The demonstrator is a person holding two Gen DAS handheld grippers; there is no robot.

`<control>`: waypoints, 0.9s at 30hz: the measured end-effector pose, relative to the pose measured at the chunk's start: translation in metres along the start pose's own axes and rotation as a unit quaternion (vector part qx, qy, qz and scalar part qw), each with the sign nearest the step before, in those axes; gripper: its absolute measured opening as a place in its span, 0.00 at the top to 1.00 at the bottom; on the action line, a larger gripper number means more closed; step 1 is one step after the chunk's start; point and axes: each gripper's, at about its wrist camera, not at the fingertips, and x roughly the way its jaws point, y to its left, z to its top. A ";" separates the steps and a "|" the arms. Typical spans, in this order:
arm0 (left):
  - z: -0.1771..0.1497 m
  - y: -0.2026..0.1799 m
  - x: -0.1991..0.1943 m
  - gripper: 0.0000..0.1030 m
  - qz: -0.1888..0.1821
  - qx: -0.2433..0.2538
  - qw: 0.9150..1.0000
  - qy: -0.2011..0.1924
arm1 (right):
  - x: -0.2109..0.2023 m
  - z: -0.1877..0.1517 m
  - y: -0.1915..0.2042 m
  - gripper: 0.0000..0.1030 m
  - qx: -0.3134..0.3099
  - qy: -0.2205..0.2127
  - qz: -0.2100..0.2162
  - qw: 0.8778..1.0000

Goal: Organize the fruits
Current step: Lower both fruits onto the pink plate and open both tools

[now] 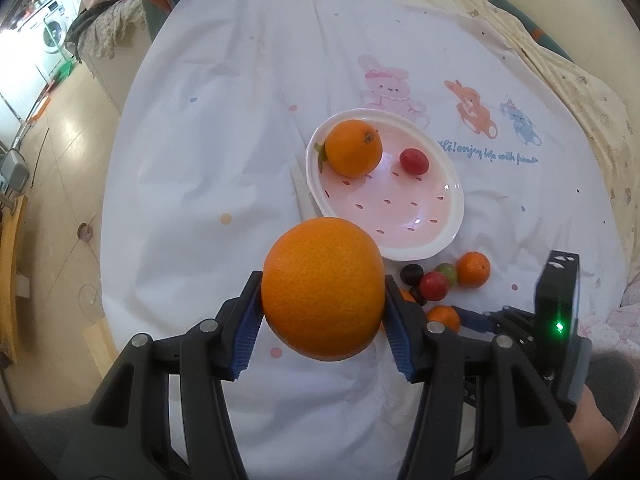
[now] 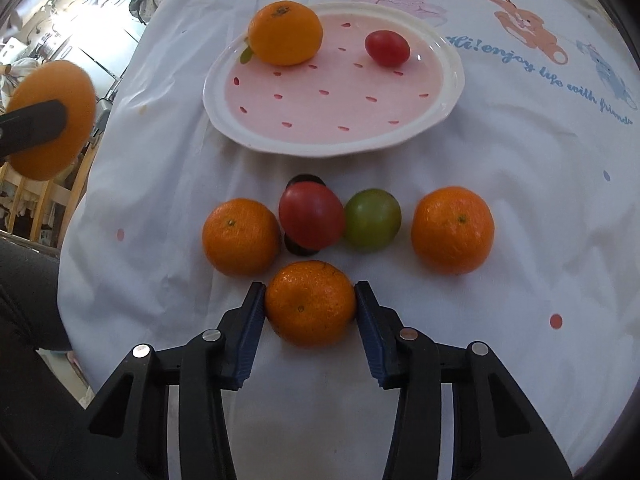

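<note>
Both fingers clamped, left gripper (image 1: 323,312) orange (image 1: 323,288), right gripper (image 2: 310,312) mandarin (image 2: 310,304)

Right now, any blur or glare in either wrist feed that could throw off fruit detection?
Right wrist view: the held orange at the left edge is soft and blurred; the red tomato looks slightly smeared. Left wrist view: small glare spots on the plate, blown-out window area at far left. Both views: strong fisheye bending and dark corners.

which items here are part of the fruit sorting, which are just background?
Job: orange in left gripper; orange between right gripper pads; pink plate; loose oranges, tomatoes.

Background: printed cloth, washing machine, clothes pile.
</note>
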 end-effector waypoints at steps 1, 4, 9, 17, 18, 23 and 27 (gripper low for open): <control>0.000 0.000 0.001 0.50 0.002 0.000 1.000 0.000 | -0.002 -0.001 0.000 0.55 0.001 0.002 0.001 1.000; 0.001 0.000 0.004 0.50 0.007 0.003 1.000 -0.001 | -0.011 -0.007 -0.004 0.55 0.007 0.005 0.007 1.000; -0.001 0.000 0.006 0.50 0.010 0.002 1.000 -0.002 | -0.034 -0.017 -0.006 0.55 0.011 -0.002 0.017 1.000; 0.005 -0.003 0.005 0.50 0.007 0.012 1.000 -0.002 | -0.095 -0.002 -0.027 0.55 0.032 -0.090 0.040 0.995; 0.008 -0.004 0.004 0.50 0.008 0.015 1.000 -0.004 | -0.102 0.002 -0.032 0.55 0.034 -0.101 0.039 0.993; 0.022 -0.010 0.007 0.50 0.004 0.021 1.000 -0.006 | -0.108 0.028 -0.043 0.55 0.043 -0.131 0.037 0.990; 0.032 -0.019 0.020 0.50 0.005 0.037 0.999 0.000 | -0.106 0.050 -0.056 0.55 0.046 -0.146 0.036 0.988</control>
